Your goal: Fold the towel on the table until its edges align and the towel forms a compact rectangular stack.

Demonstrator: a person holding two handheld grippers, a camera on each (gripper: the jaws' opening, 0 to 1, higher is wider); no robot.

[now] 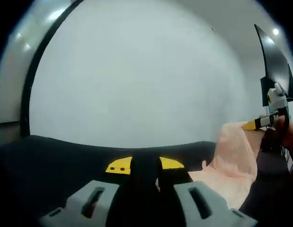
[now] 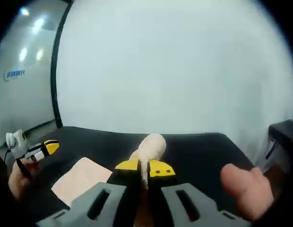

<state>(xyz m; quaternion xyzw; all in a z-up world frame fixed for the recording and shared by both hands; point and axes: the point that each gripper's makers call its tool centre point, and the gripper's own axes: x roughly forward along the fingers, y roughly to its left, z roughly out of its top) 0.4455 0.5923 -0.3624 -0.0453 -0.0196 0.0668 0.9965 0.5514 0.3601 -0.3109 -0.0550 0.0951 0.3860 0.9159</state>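
A peach towel [image 1: 234, 158] lies on the black table [image 1: 66, 156] at the right of the left gripper view, with one part pulled up into a peak. The right gripper [image 1: 258, 123] pinches that peak from the right. In the right gripper view the towel's raised fold [image 2: 151, 146] stands between the yellow-tipped jaws of my right gripper [image 2: 144, 167], which is shut on it. The rest of the towel [image 2: 82, 177] lies flat to the left. My left gripper [image 1: 145, 164] hovers over bare table left of the towel, jaws apart with nothing between them. It also appears as the left gripper [image 2: 44, 149] beside the flat part.
A white wall [image 1: 137, 80] rises behind the table's far edge. A dark panel [image 1: 275, 61] stands at the right. A person's hand [image 2: 245, 187] is at the lower right, another hand [image 2: 16, 177] at the lower left. A black object [image 2: 283, 135] sits at the table's right edge.
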